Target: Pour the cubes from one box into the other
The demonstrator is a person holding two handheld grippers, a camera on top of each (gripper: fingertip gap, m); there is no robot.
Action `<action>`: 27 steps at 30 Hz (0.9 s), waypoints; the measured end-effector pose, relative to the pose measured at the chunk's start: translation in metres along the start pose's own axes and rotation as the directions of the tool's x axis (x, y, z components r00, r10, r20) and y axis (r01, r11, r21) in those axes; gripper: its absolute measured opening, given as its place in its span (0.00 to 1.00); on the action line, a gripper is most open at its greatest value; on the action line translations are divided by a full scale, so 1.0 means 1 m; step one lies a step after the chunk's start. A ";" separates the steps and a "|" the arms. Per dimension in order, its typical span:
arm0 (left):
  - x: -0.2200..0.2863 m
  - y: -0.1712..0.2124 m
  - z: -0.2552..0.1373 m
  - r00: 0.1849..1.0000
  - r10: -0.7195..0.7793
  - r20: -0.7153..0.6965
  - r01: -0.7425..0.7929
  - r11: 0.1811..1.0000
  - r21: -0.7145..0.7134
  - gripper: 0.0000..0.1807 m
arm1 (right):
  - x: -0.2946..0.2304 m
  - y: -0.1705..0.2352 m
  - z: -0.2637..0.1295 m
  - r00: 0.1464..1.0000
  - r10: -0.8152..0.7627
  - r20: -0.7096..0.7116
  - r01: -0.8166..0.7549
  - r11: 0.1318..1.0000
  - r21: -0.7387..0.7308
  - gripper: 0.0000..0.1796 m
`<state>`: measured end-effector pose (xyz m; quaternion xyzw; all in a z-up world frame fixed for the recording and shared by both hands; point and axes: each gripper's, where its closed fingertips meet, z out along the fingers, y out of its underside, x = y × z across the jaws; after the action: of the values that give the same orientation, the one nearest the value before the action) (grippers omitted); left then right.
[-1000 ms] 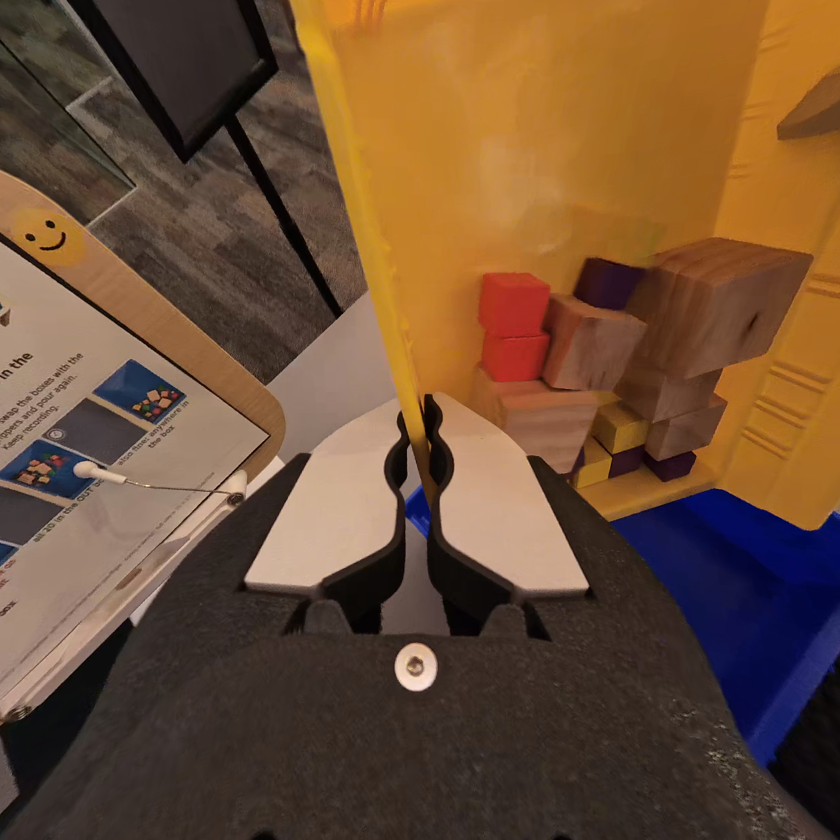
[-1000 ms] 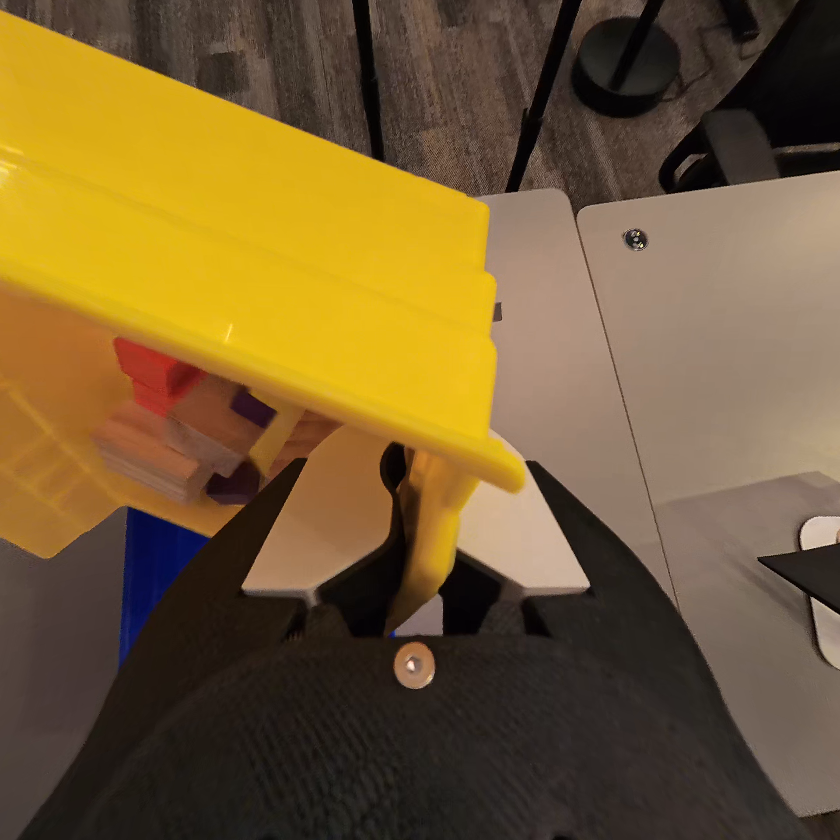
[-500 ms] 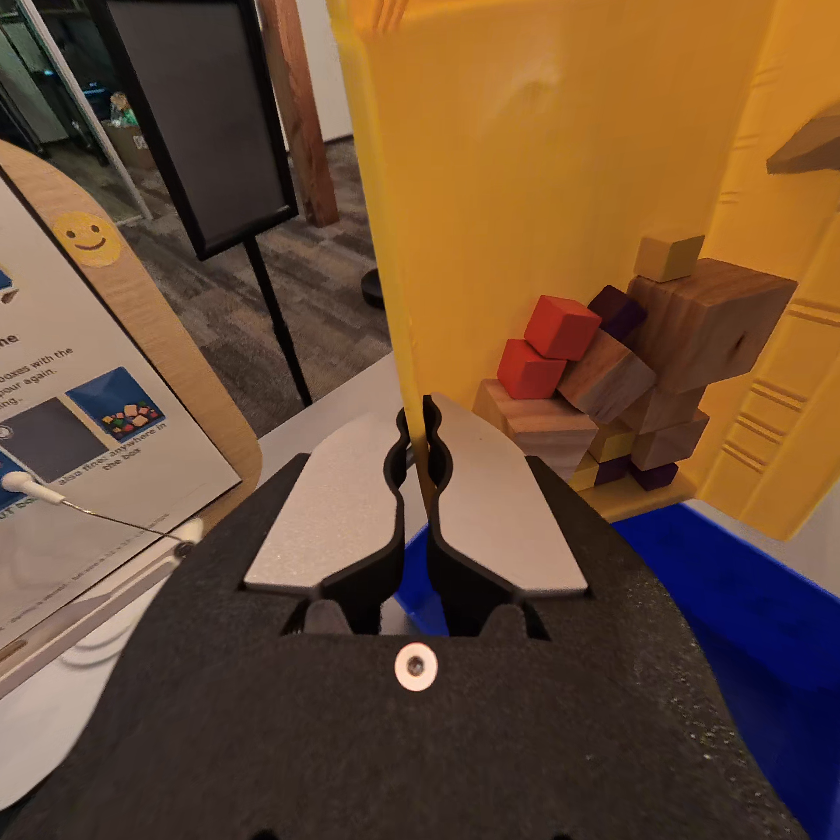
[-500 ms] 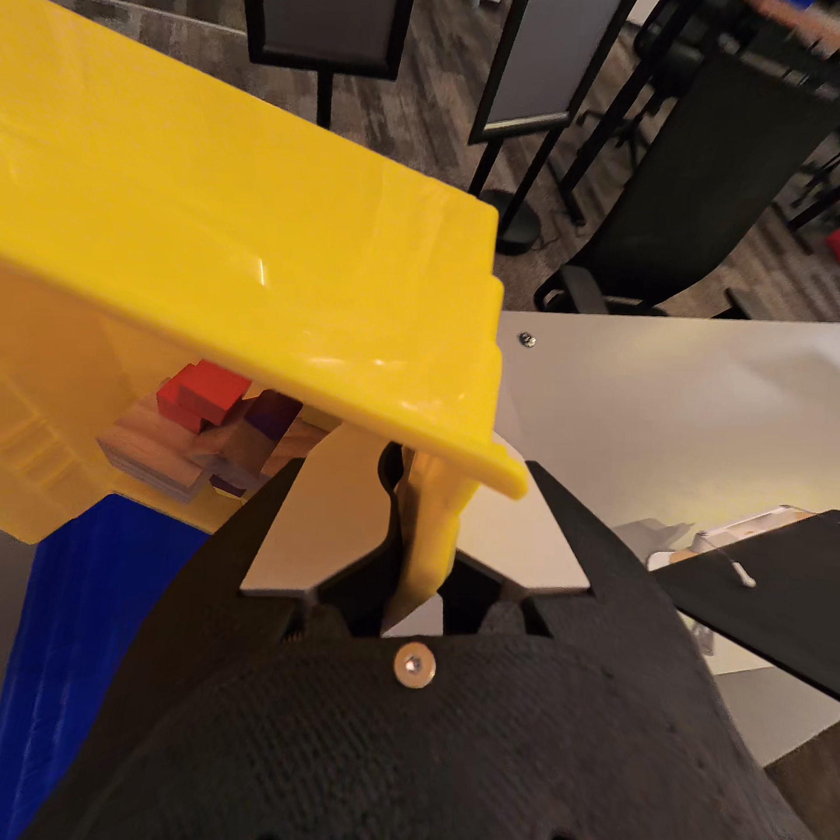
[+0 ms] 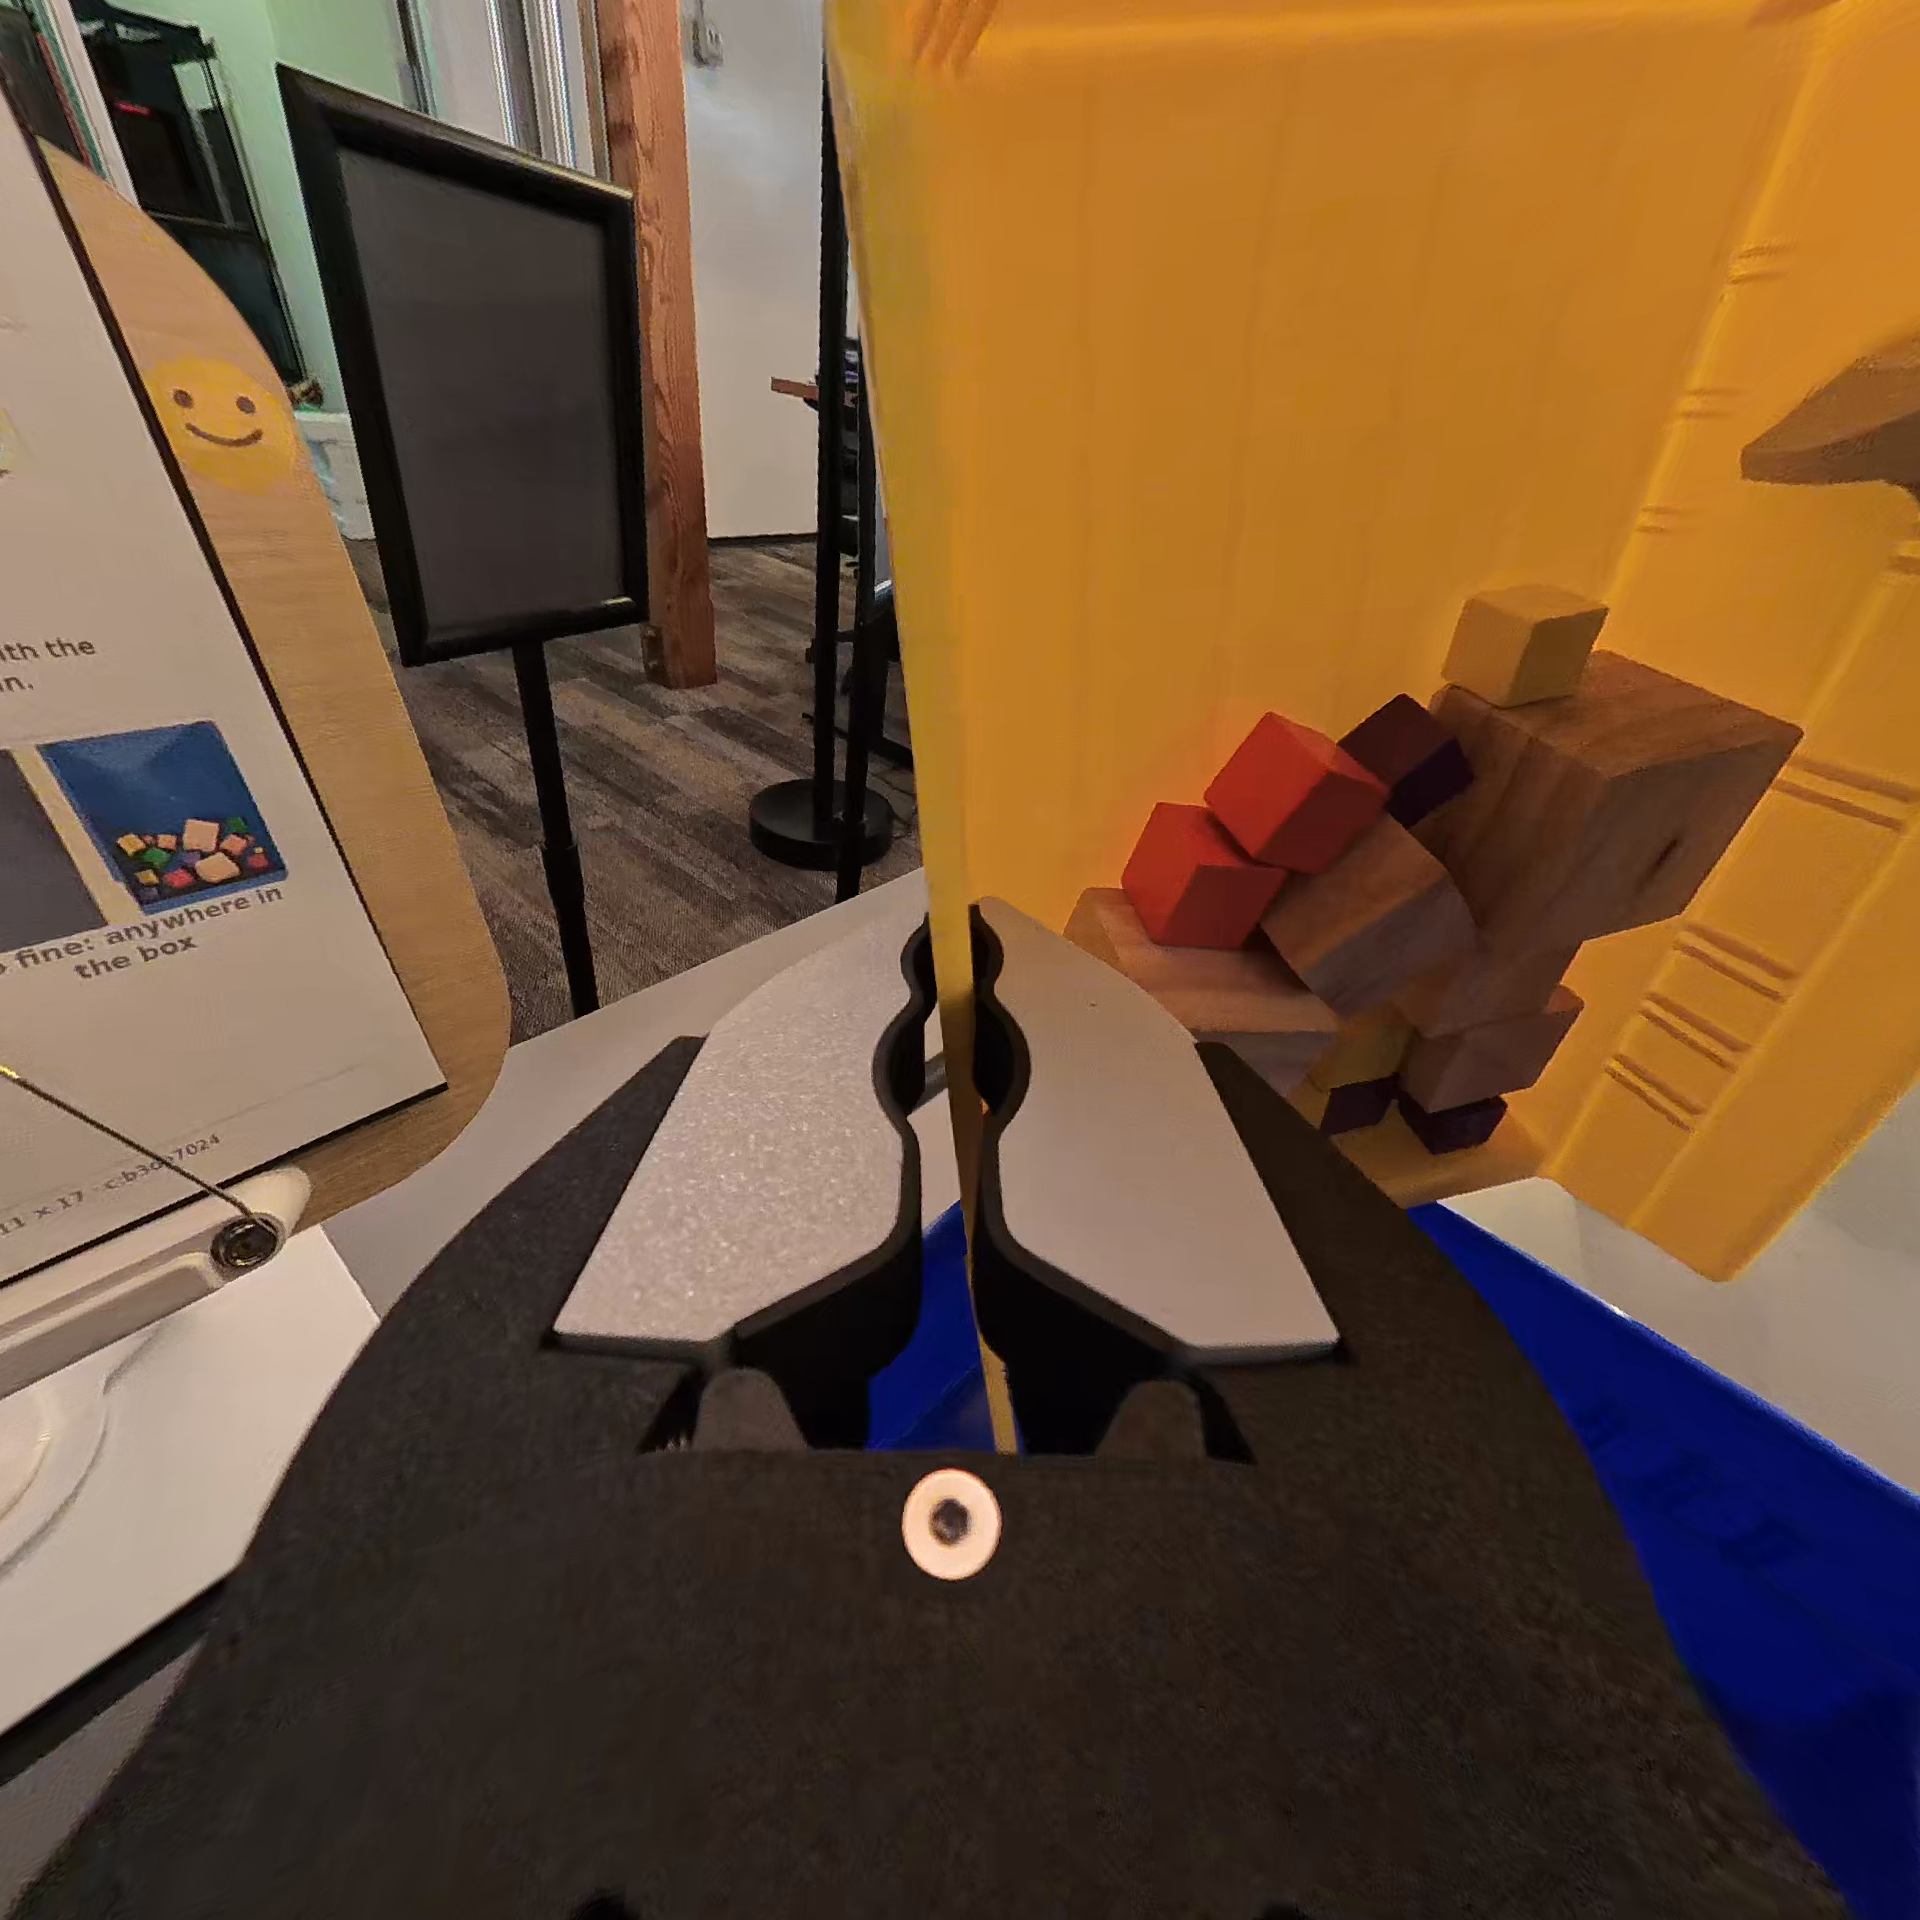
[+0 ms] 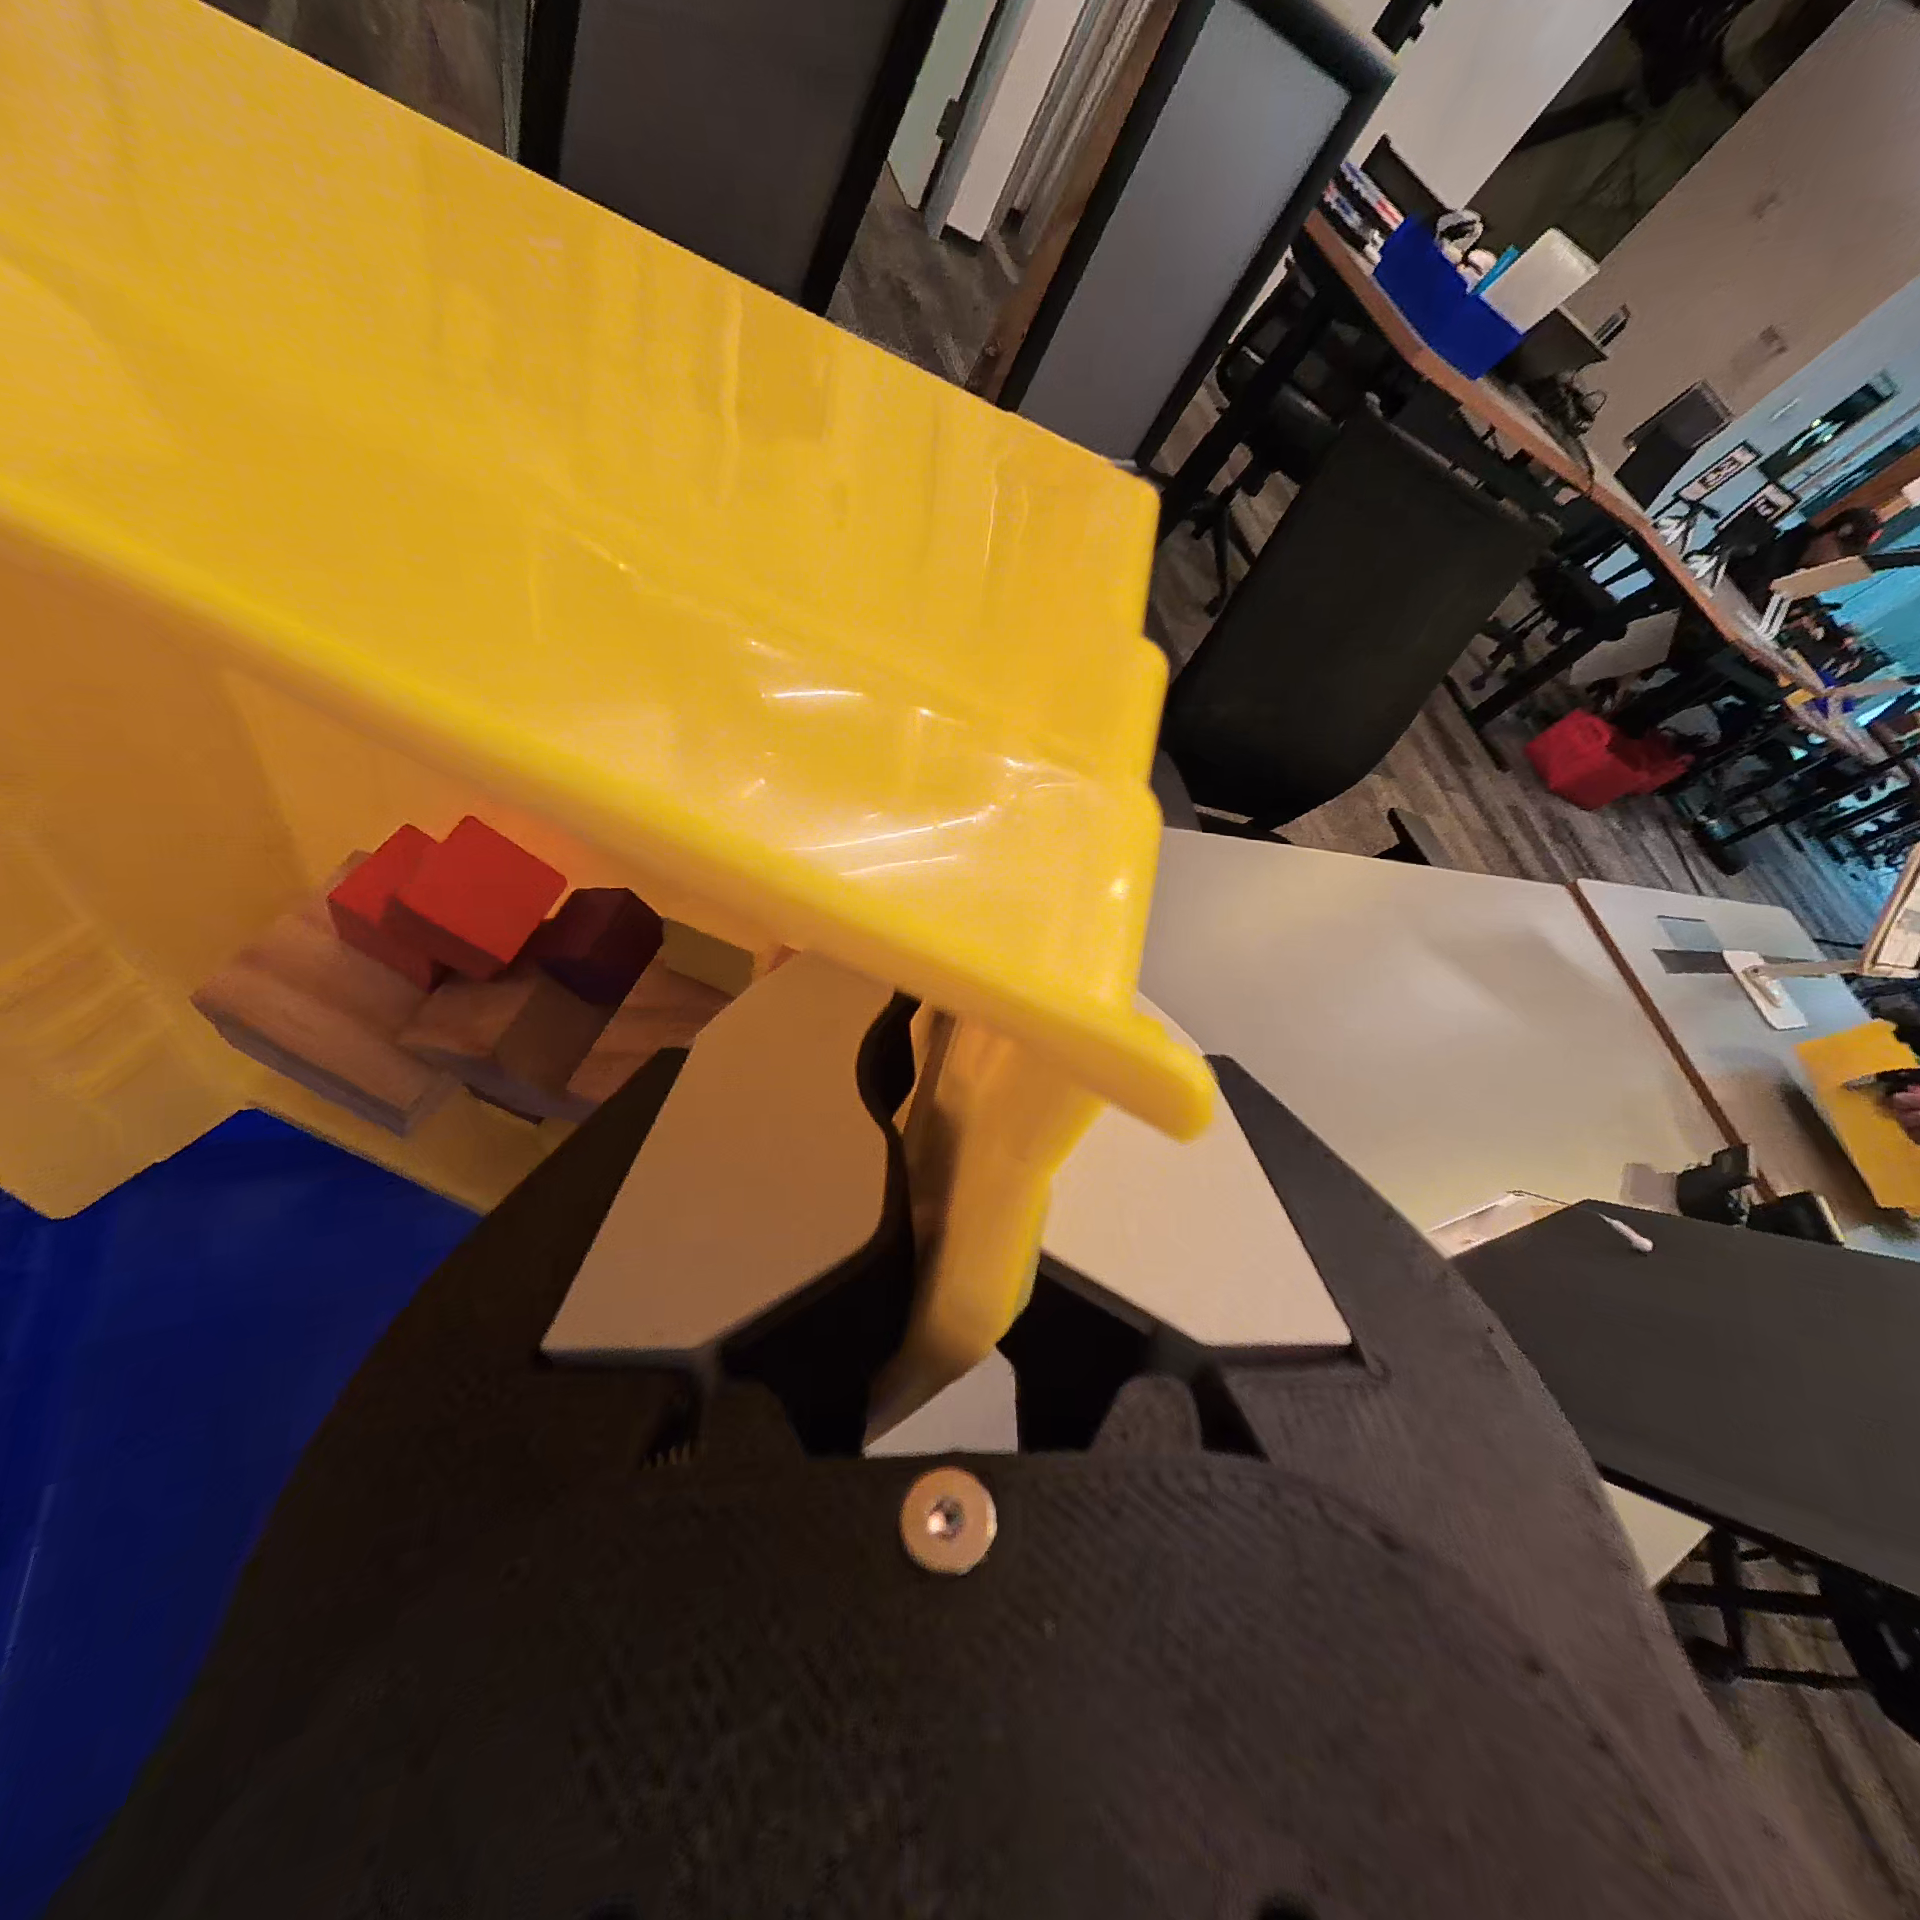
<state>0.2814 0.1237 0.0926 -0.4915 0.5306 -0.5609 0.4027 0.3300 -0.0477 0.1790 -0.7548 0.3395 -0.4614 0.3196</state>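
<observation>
The yellow box [image 5: 1299,436] is tipped steeply on end above the blue box [image 5: 1714,1538]. My left gripper [image 5: 951,935] is shut on its thin side wall. My right gripper [image 6: 961,1023] is shut on the opposite wall of the yellow box [image 6: 582,540], under its rim. Several cubes are piled in the low corner: red cubes [image 5: 1247,842], wooden cubes [image 5: 1600,810], purple and yellow ones. The pile also shows in the right wrist view [image 6: 457,914], above the blue box [image 6: 156,1455].
An instruction board [image 5: 156,810] on a wooden panel stands at the left on the grey table [image 5: 644,1029]. A black sign stand [image 5: 488,436] is behind it. More grey tables [image 6: 1403,997], a black chair [image 6: 1340,644] and desks are off right.
Both grippers have tilted the yellow box further upright. The cubes have shifted in the low corner: the red ones tipped over and a pale yellow cube has come to rest on top.
</observation>
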 end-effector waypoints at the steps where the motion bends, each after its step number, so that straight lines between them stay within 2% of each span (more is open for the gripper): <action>1: 0.000 0.001 -0.001 1.000 0.001 -0.007 -0.001 1.000 0.006 0.02 | -0.001 -0.001 -0.002 1.000 -0.010 -0.008 0.010 1.000 0.005 0.04; 6: 0.002 0.004 0.000 0.999 -0.044 -0.020 0.044 0.999 0.021 0.02 | -0.001 -0.005 -0.011 0.998 -0.040 -0.053 0.042 0.999 0.032 0.04; 13: 0.010 -0.007 0.001 0.999 -0.033 -0.042 0.035 0.998 0.043 0.02 | 0.009 -0.012 -0.023 0.993 -0.058 -0.101 0.064 0.996 0.064 0.04; 27: 0.016 0.005 0.001 0.999 -0.003 -0.044 0.005 0.999 0.042 0.02 | 0.008 -0.006 -0.027 0.987 -0.099 -0.128 0.113 0.988 0.107 0.05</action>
<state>0.2790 0.1072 0.0893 -0.4715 0.5266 -0.5834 0.4001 0.3096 -0.0554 0.1978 -0.7227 0.2909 -0.5417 0.3157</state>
